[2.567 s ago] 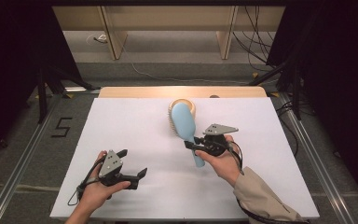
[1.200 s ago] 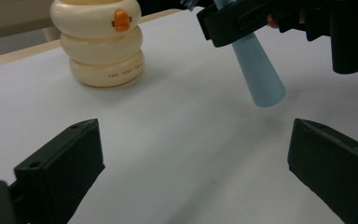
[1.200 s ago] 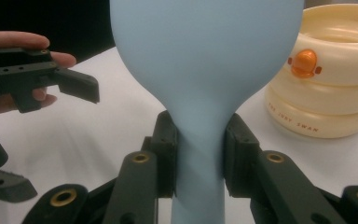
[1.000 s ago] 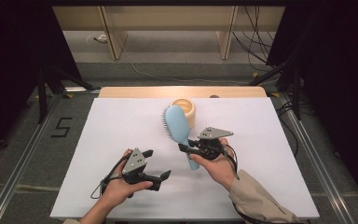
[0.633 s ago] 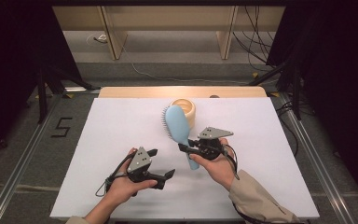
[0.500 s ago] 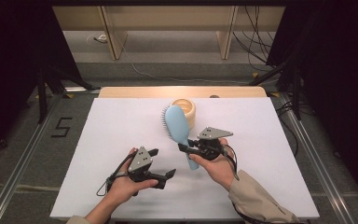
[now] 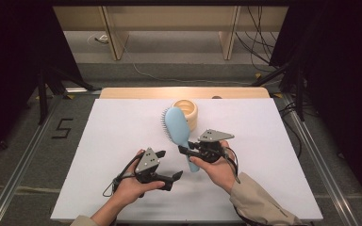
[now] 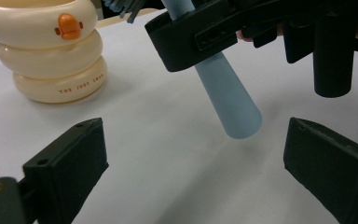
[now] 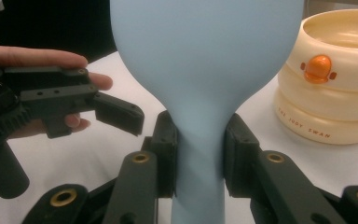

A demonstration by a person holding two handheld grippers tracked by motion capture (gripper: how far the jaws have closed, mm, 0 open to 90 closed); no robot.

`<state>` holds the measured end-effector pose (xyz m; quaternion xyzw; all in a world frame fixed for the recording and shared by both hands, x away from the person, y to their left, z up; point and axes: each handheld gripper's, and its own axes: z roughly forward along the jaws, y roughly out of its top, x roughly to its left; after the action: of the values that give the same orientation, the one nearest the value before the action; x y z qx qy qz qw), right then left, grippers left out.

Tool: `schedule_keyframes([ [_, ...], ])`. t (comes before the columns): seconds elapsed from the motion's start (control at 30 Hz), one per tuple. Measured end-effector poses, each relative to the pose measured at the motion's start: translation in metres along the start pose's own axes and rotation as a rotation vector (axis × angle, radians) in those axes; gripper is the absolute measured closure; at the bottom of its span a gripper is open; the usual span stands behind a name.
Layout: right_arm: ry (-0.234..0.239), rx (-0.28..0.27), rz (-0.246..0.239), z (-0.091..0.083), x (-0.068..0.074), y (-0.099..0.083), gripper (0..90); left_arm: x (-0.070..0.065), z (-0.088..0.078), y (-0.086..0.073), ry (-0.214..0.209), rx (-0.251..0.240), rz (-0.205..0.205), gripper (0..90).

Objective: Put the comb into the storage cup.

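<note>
A light blue hairbrush (image 7: 176, 125) is held up over the white table, its head leaning toward the far left and its bristles facing left. My right gripper (image 7: 188, 151) is shut on the brush's handle; in the right gripper view both pads press the narrow neck (image 9: 200, 154) below the wide head (image 9: 205, 60). My left gripper (image 7: 174, 180) stands open near the front, just left of the handle's end. In the left gripper view the handle's round end (image 8: 235, 112) hangs ahead of the open jaws, apart from both pads. The right gripper (image 8: 205, 32) shows above it.
A cream ringed cup with an orange duck beak (image 7: 189, 111) stands at the back centre, behind the brush head, also as the cup (image 8: 51, 51) and the cup (image 9: 335, 79). The white table (image 7: 99, 141) ends in dark floor rails on both sides.
My left gripper has moved right and a little forward, toward the brush handle's end. The right gripper and the brush have kept still over the last second.
</note>
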<state>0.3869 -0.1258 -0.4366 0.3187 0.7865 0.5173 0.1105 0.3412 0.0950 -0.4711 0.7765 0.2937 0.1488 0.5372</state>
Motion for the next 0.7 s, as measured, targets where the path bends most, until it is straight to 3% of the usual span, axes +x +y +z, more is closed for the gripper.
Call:
schedule_keyframes([
  [0.7, 0.007, -0.003, -0.004, 0.002, 0.004, -0.001, 70.3, -0.006, 0.018, 0.001, -0.027, 0.012, -0.019, 8.0],
])
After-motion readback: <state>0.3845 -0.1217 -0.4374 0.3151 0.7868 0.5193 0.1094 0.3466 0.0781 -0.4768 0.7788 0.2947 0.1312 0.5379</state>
